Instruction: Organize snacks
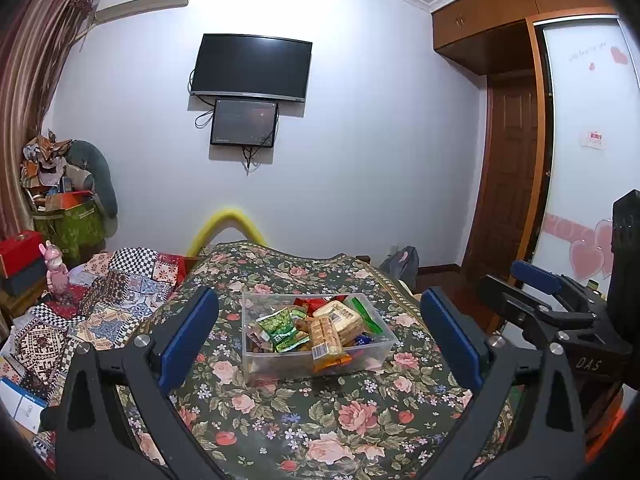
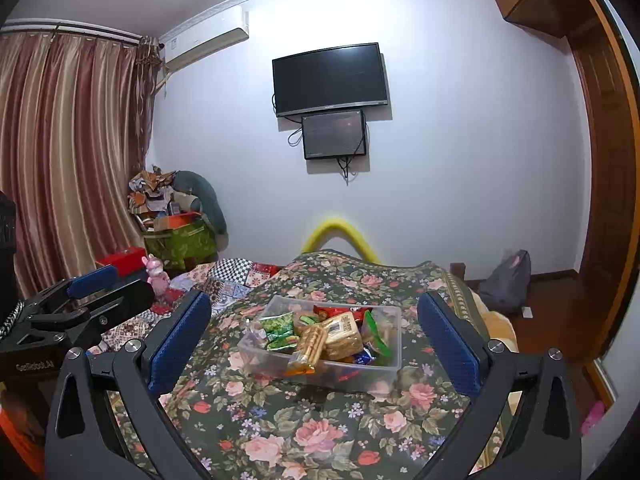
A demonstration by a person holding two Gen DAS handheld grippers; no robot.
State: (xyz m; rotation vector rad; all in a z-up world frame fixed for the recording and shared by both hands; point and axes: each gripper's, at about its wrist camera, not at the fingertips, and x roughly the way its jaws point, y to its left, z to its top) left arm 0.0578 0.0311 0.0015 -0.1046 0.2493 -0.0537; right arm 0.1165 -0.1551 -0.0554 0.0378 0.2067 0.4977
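Observation:
A clear plastic bin [image 1: 280, 364] stands on the floral cloth [image 1: 340, 420], filled with snack packets. Among them are a green pea packet [image 1: 282, 330], a pale biscuit pack [image 1: 340, 318] and an orange-edged cracker pack [image 1: 326, 342]. My left gripper [image 1: 319, 296] is open, its blue pads apart on either side of the bin and short of it, with nothing between them. My right gripper [image 2: 314, 298] is also open, framing the same bin [image 2: 372, 376] from nearer its right side. Each gripper shows at the edge of the other's view: the right gripper [image 1: 516, 284] and the left gripper [image 2: 116, 286].
A patchwork quilt [image 1: 120, 300] lies left of the floral cloth, with a pink toy [image 1: 56, 272] and a red box [image 1: 18, 250] beyond it. A yellow foam tube [image 1: 228, 224] arches behind. A grey bag [image 2: 508, 276] sits on the floor by the wooden door.

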